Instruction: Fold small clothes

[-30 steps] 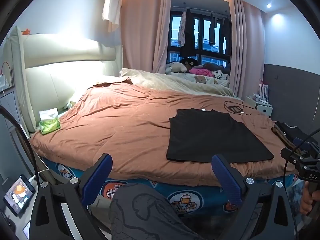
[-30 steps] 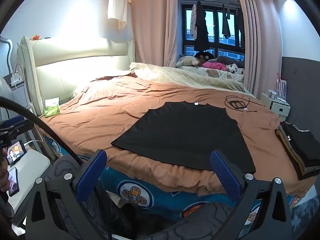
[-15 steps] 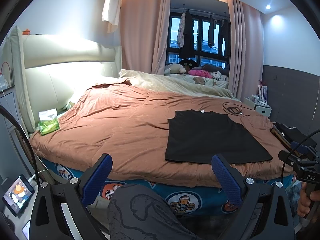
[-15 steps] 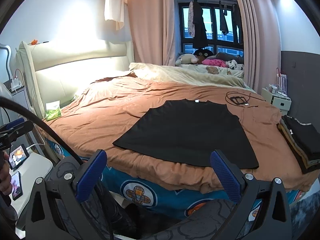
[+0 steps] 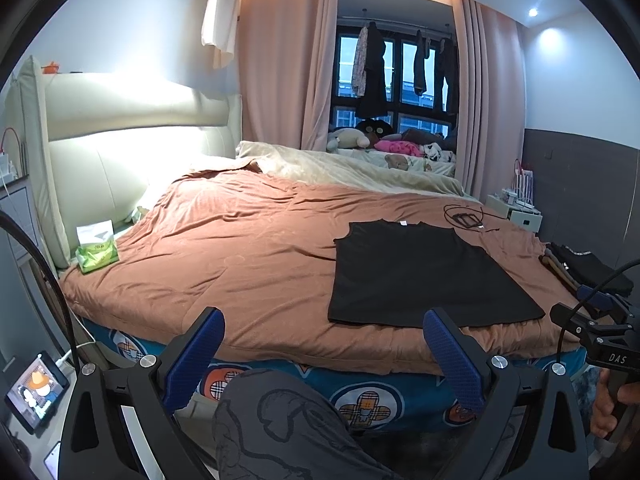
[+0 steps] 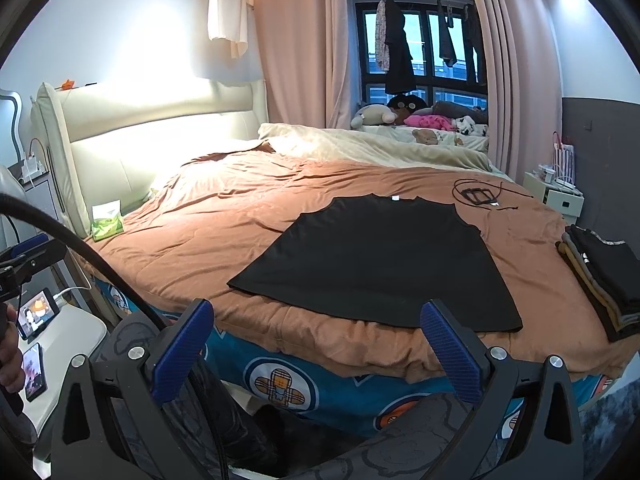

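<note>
A black sleeveless top lies flat on the brown bedspread, collar toward the window and hem near the front edge. My left gripper is open, held off the bed's near edge, to the left of the hem. My right gripper is open too, held before the hem with nothing between its blue pads. A stack of folded dark clothes sits at the bed's right edge.
A green tissue pack lies by the headboard. A black cable is coiled beyond the top's collar. A tablet stands on a side stand at lower left. A person's knee is below the grippers.
Both grippers have drifted slightly, with the views tilting a little; the right one has eased back from the bed. The black top has not moved and both grippers stay open.
</note>
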